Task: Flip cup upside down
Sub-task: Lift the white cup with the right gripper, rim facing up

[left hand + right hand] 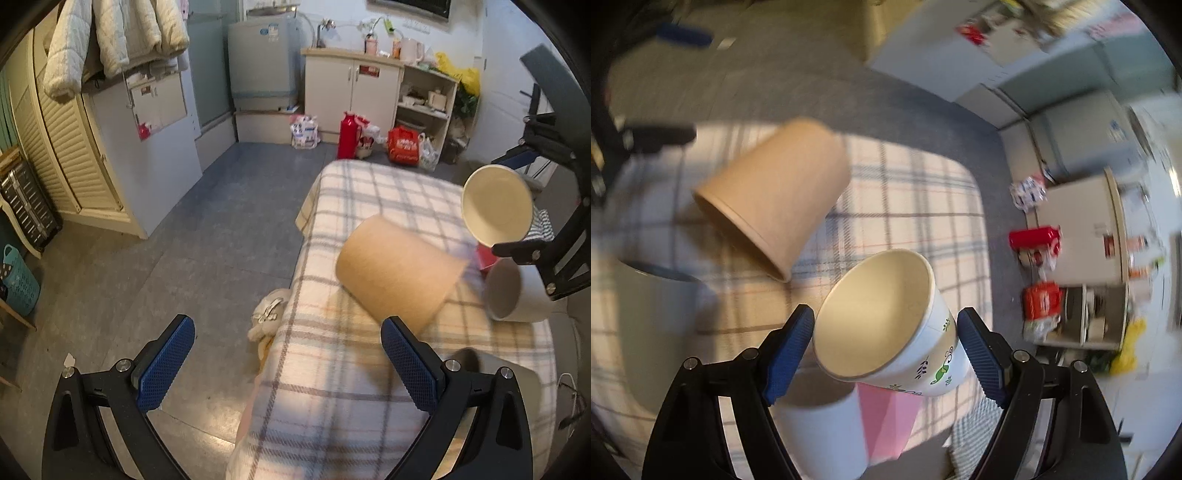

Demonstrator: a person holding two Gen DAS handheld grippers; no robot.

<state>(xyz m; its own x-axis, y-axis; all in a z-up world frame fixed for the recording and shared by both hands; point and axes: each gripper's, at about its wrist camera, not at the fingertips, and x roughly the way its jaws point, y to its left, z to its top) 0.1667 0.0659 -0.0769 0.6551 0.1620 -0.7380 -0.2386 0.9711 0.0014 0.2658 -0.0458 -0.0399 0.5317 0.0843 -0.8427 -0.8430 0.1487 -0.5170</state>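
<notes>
My right gripper [885, 332] is shut on a white paper cup with a green leaf print [886, 317]; it holds the cup tilted above the plaid-covered table, mouth toward the camera. The same cup [496, 205] shows at the right of the left wrist view, held in the air by the right gripper. A brown paper cup [397, 271] is tilted in mid-air or tipping over the table, also seen in the right wrist view [775, 199]. My left gripper [288, 365] is open and empty, low over the table's left edge.
A white mug [517, 291] lies on its side on the plaid cloth [351, 369]. A grey cup [653, 325] and a white cup [827, 432] stand near the right gripper, with a pink box [886, 417]. The floor [184, 240] lies left of the table.
</notes>
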